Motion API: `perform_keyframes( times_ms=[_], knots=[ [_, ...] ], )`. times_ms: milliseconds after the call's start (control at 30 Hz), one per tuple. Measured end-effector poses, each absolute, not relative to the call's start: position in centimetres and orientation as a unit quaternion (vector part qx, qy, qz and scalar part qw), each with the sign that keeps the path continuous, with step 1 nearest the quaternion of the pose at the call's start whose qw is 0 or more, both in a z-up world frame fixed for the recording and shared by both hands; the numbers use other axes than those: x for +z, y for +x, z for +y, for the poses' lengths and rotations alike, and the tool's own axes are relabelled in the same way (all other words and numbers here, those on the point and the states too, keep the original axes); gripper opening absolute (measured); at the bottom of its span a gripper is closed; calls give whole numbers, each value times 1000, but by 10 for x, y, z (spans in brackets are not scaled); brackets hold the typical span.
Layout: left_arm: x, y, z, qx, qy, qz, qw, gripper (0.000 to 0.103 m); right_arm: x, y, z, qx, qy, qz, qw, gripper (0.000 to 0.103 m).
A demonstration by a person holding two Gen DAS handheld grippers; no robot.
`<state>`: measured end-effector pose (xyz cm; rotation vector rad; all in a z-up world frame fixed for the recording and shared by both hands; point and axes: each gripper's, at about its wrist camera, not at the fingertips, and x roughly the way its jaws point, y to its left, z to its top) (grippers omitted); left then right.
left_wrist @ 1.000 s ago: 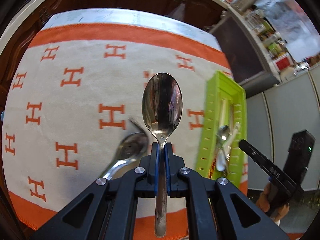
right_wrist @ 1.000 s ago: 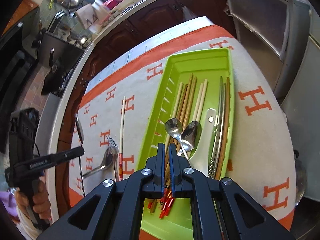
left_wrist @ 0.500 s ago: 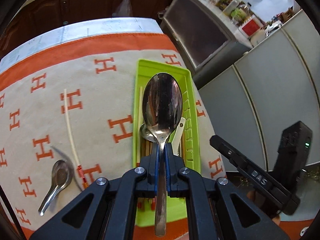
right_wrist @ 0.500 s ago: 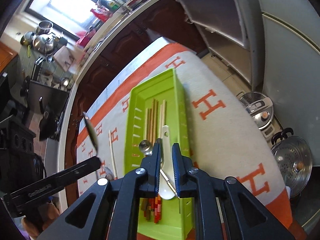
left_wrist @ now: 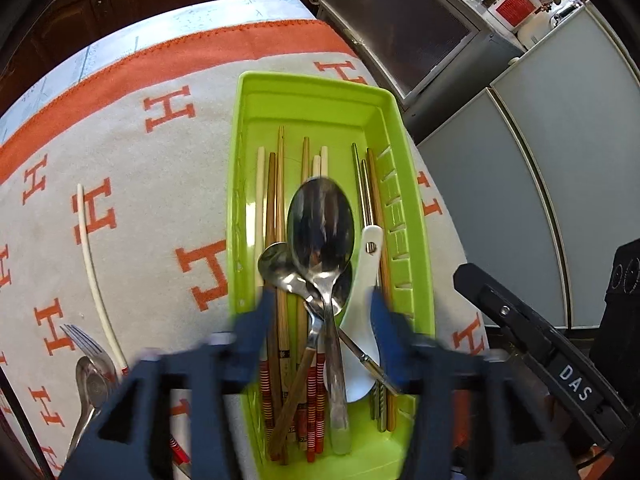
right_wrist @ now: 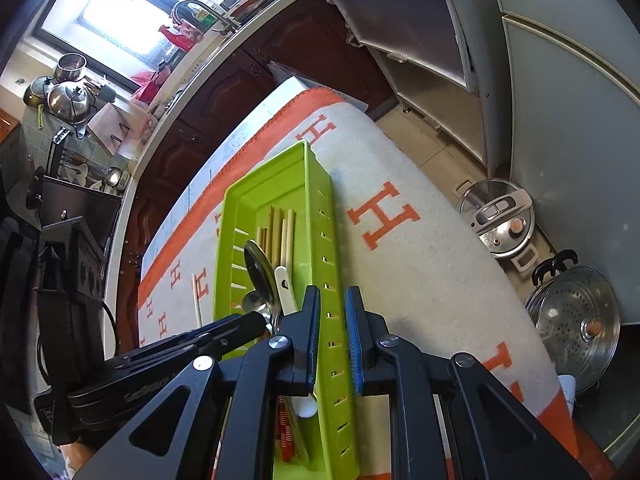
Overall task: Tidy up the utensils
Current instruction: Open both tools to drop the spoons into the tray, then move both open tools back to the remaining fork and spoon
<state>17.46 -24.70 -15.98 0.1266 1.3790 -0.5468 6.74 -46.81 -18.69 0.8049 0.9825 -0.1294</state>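
A green utensil tray [left_wrist: 404, 216] holds several chopsticks, a white ceramic spoon [left_wrist: 362, 300] and metal spoons. The large steel spoon [left_wrist: 320, 228] lies free between the blurred, wide-open fingers of my left gripper [left_wrist: 322, 312], over the tray. My right gripper [right_wrist: 333, 316] is open, its fingers either side of the tray's right wall [right_wrist: 326, 280]. The steel spoon also shows in the right wrist view [right_wrist: 260, 274]. A white chopstick [left_wrist: 92, 276], a fork [left_wrist: 86, 346] and a spoon [left_wrist: 90, 384] lie on the cloth left of the tray.
The table carries a white cloth with orange H marks [left_wrist: 160, 184]. Steel pots [right_wrist: 576, 320] stand on the floor to the right of the table. Cabinets and a counter lie beyond the far edge.
My left gripper carried the steel spoon right, over the tray, then opened and let it go. My right gripper opened and moved to the tray's right wall.
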Motion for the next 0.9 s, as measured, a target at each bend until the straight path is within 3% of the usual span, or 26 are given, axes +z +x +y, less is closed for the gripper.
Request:
perform_keyframes(
  times_ms=[467,600,800,900],
  knots=[
    [-123,154,-191,-235,69,594,766,68,-184,76,-441,-40,346,468,812,13],
    [-109,154,-148,-206,61,582,784,68,-178,77,-425,-27,327,473,818,21],
    [-87,149,-82,-152,58,567,807,69,-160,77,-392,5,292,472,832,22],
    [-80,147,-56,-138,53,561,815,71,-148,76,-374,22,278,470,838,34]
  ],
)
